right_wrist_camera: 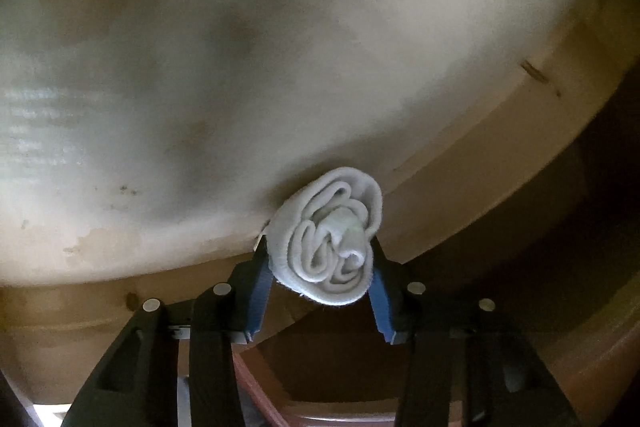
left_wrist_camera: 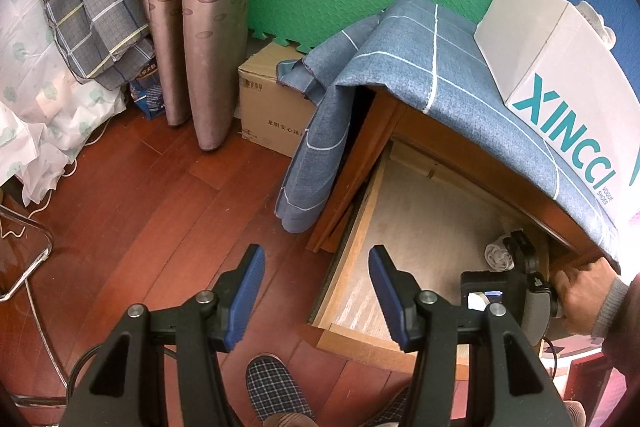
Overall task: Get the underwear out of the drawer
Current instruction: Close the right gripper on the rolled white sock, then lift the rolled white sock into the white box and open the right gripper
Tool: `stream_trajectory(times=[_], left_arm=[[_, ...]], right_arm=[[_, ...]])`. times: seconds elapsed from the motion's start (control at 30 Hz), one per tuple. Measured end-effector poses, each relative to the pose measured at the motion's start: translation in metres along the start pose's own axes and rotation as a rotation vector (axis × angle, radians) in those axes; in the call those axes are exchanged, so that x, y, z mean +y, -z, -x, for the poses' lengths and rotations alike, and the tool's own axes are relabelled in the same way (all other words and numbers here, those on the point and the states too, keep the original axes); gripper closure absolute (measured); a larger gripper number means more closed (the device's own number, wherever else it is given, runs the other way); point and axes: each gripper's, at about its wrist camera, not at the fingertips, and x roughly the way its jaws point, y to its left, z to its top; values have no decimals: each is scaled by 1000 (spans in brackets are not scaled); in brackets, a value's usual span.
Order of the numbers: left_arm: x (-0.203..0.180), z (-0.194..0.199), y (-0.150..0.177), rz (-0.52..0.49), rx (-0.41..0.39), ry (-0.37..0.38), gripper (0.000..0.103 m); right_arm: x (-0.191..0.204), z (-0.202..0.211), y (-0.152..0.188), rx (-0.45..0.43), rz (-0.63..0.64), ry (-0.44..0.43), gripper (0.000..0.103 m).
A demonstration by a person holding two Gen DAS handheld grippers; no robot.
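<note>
The grab is on. Deep in the open drawer (left_wrist_camera: 404,227), the right gripper (right_wrist_camera: 320,263) has its blue pads on either side of the roll (right_wrist_camera: 326,239), a tight white coil of underwear, and in the right wrist view the cloth bulges between them, so I call that a grip. No earlier look at the jaws here, so I say only that they are closed on the roll. The roll sits at the drawer's far end, low against the pale floor where it meets the side wall (right_wrist_camera: 480,163).

From the left wrist view the roll (left_wrist_camera: 498,253) peeks out just under the cabinet's overhang, with a hand (left_wrist_camera: 580,287) pushing that tool in below the blue cloth (left_wrist_camera: 460,75).

The left gripper (left_wrist_camera: 316,291) hangs over the drawer's near corner and the floor (left_wrist_camera: 140,195), jaws apart, nothing between them, a slipper (left_wrist_camera: 276,391) below.

So the step in hand is the pick. The next move, as I judge it, calls for a small lift to free the roll from the floor, then a straight pull back toward the drawer's open end, kept low enough to clear the overhang. Soft cloth may slip or unroll if the pinch is shallow.
</note>
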Motion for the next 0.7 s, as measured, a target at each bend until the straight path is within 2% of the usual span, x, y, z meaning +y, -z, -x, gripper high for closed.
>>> stream_trajectory(times=[0.1, 0.2, 0.47, 0.7], left_arm=[[-2, 0, 0, -4, -2, -4, 48], [-2, 0, 1, -7, 0, -4, 48], [-2, 2, 2, -10, -5, -10, 48], [-3, 2, 2, -19, -4, -20, 48]], right_arm=[[-11, -7, 11, -28, -74, -23, 64], [-26, 4, 14, -59, -168, -79, 64], [-69, 21, 46, -146, -483, -311, 65], [-96, 28, 86, -199, -743, -445, 66]])
